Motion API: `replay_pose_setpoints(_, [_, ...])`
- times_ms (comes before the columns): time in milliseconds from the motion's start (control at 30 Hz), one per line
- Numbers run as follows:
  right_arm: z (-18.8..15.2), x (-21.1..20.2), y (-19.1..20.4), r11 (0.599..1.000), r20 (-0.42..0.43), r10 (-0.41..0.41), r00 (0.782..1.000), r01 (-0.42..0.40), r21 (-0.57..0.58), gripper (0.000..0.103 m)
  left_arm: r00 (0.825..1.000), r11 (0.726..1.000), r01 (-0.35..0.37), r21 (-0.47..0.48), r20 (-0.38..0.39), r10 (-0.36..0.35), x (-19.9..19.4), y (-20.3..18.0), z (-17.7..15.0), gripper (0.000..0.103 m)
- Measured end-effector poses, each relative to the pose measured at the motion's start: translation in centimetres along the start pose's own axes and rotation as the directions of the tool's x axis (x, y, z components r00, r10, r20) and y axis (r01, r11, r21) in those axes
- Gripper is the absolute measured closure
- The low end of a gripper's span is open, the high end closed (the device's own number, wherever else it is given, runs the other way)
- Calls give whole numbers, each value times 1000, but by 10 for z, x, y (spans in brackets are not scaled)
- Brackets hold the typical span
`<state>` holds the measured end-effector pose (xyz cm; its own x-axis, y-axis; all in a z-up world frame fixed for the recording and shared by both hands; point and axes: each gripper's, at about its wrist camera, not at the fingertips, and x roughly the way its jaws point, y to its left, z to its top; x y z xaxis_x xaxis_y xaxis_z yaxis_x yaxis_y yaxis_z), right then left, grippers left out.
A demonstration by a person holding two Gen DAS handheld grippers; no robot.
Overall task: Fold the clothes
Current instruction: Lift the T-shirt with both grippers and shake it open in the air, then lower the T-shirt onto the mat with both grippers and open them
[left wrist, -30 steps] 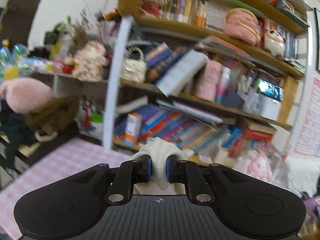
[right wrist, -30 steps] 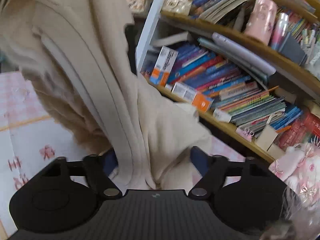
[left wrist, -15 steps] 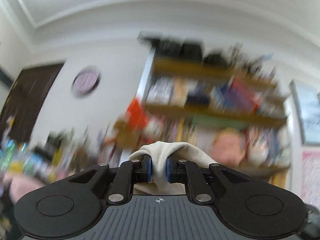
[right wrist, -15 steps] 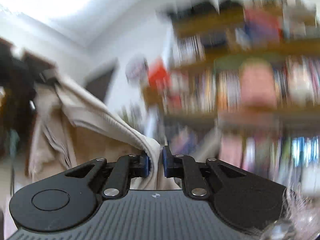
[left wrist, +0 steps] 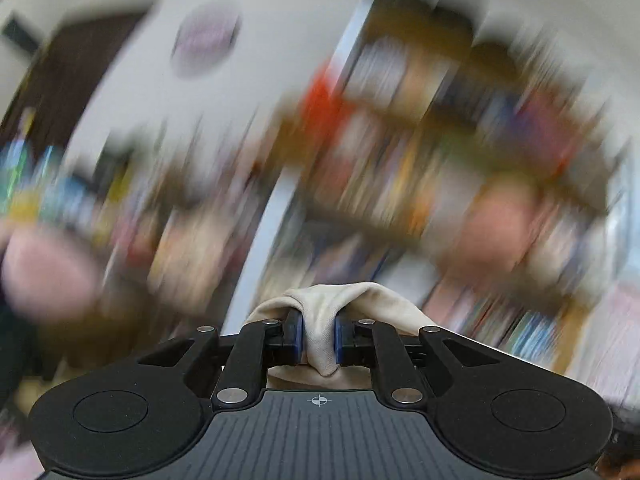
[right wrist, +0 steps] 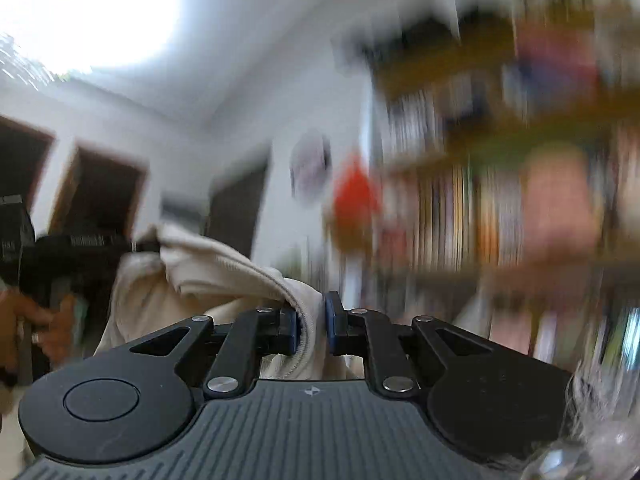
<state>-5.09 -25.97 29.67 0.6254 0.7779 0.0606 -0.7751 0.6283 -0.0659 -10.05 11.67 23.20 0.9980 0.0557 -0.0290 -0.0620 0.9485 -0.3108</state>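
1. The cream garment (right wrist: 208, 268) hung in the air between the two grippers, stretched from the left gripper at the left edge of the right wrist view to the right gripper in the foreground. Its long axis ran roughly level across that view, sloping slightly down to the right, with a ribbed hem along the top edge and loose cloth sagging below.
2. The bookshelf (left wrist: 420, 168) filled the background of both views, too blurred to tell single books; a white upright ran down its left side.
3. A dark doorway (right wrist: 236, 208) and a round wall ornament (left wrist: 206, 40) showed on the white wall, both smeared.
4. The right gripper (right wrist: 311, 326) was clamped on the garment's ribbed edge, blue pads pressing the cloth from both sides.
5. The left gripper (left wrist: 319, 334) was likewise closed on a bunched fold of the same cream garment, which bulged over both fingertips.
6. In the right wrist view the left gripper (right wrist: 142, 246) appeared as a dark body at the garment's far end, with a hand (right wrist: 44, 320) beneath it.
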Motion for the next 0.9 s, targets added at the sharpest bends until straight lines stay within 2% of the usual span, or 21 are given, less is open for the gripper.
replay_pose_setpoints(33, [-23, 23, -7, 999, -107, -20, 994, 24, 29, 91, 994, 999, -29, 39, -105, 33, 23, 9, -21, 89])
replay_pose_setpoints(67, [-53, 48, -12, 997, -221, -47, 974, 57, 42, 91, 976, 995, -53, 84, -207, 69, 46, 17, -42, 89])
replay_pose_setpoints(100, [-88, 70, -16, 995, -327, -81, 941, 97, 33, 91, 951, 990, -57, 128, -295, 92, 70, 25, -68, 89])
replay_pose_setpoints(133, [-125, 91, -18, 991, -428, -116, 896, 136, 16, 91, 926, 990, -65, 125, -363, 107, 88, 35, -87, 89])
replay_pose_setpoints(200, [-180, 118, -22, 984, -550, -150, 821, 181, 2, 91, 861, 990, -85, 115, -491, 131, 123, 54, -124, 89])
replay_pose_setpoints(233, [-206, 130, -23, 980, -605, -163, 779, 201, -6, 91, 845, 987, -95, 128, -514, 148, 133, 60, -137, 89])
replay_pose_setpoints(267, [-221, 139, -23, 977, -625, -175, 761, 210, -17, 94, 829, 984, -105, 142, -535, 166, 143, 65, -150, 89])
replay_pose_setpoints(300, [-234, 146, -22, 976, -638, -185, 747, 217, -29, 94, 821, 982, -107, 157, -544, 176, 151, 71, -157, 89])
replay_pose_setpoints(333, [-246, 154, -22, 974, -650, -196, 734, 224, -41, 94, 820, 983, -105, 153, -545, 173, 158, 74, -158, 89])
replay_pose_setpoints(400, [-254, 163, -22, 971, -654, -213, 726, 231, -61, 94, 819, 985, -101, 139, -550, 162, 172, 80, -159, 89])
replay_pose_setpoints(533, [-259, 181, -33, 964, -649, -237, 723, 257, -66, 94, 820, 989, -80, 123, -556, 135, 210, 85, -148, 89])
replay_pose_setpoints(600, [-259, 195, -42, 958, -646, -254, 720, 280, -65, 93, 802, 989, -64, 130, -583, 129, 229, 87, -150, 84])
replay_pose_setpoints(667, [-259, 211, -54, 952, -651, -271, 709, 300, -69, 92, 766, 989, -57, 140, -629, 133, 245, 90, -155, 83])
replay_pose_setpoints(733, [-260, 222, -59, 958, -674, -254, 693, 276, -76, 74, 720, 985, -58, 161, -677, 153, 254, 97, -161, 80])
replay_pose_setpoints(767, [-259, 223, -60, 960, -681, -253, 687, 266, -88, 58, 717, 984, -54, 173, -679, 158, 248, 102, -163, 74])
replay_pose_setpoints(800, [-257, 217, -59, 962, -669, -258, 697, 253, -107, 56, 716, 982, -49, 184, -679, 163, 242, 106, -164, 61])
replay_pose_setpoints(867, [-253, 195, -60, 958, -654, -275, 705, 259, -123, 54, 746, 975, -34, 218, -644, 170, 217, 117, -162, 42])
replay_pose_setpoints(900, [-251, 183, -61, 956, -648, -283, 707, 264, -130, 54, 767, 970, -21, 242, -618, 170, 200, 123, -161, 37])
